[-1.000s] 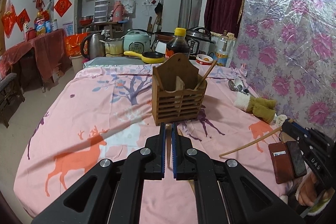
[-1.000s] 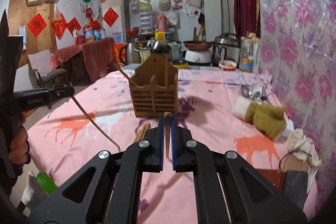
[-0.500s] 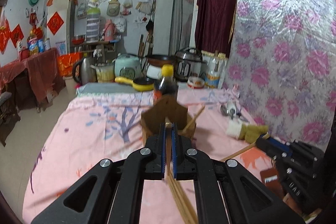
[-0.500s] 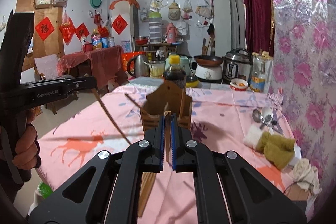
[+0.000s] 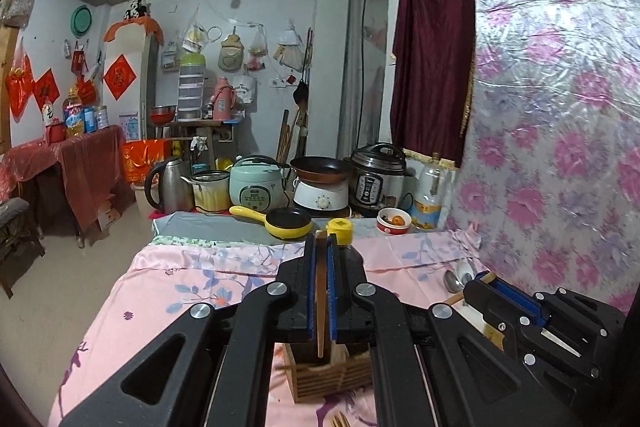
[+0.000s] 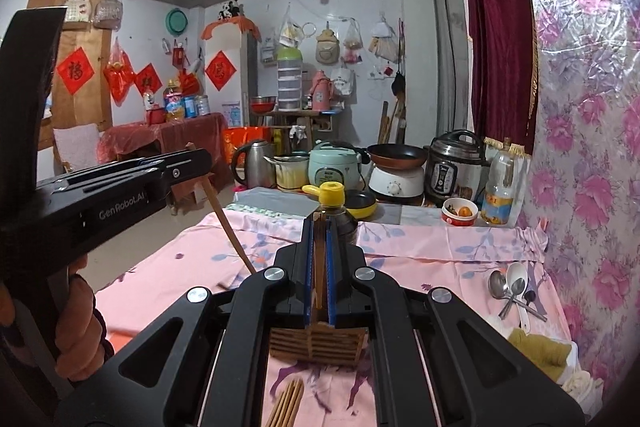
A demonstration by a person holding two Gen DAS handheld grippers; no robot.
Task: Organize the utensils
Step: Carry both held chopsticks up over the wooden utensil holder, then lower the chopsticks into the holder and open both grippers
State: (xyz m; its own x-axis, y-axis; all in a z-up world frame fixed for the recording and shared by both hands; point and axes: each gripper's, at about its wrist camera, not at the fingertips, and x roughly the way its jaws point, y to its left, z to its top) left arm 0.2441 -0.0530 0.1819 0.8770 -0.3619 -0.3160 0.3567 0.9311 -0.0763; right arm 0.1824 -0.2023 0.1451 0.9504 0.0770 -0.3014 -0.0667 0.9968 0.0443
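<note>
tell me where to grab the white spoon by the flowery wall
Grip the white spoon by the near end of its handle, coming from above. It lies flat on the pink cloth, bowl away, and that end seems to poke clear of the metal spoons crossed with it.

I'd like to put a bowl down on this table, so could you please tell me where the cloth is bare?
The widest bare stretch of the pink printed tablecloth lies left of the slatted wooden utensil holder. Another runs between the holder and the metal spoons by the wall. Crowded: the far end with the yellow pan and cookers, and loose wooden chopsticks in front of the holder.
</note>
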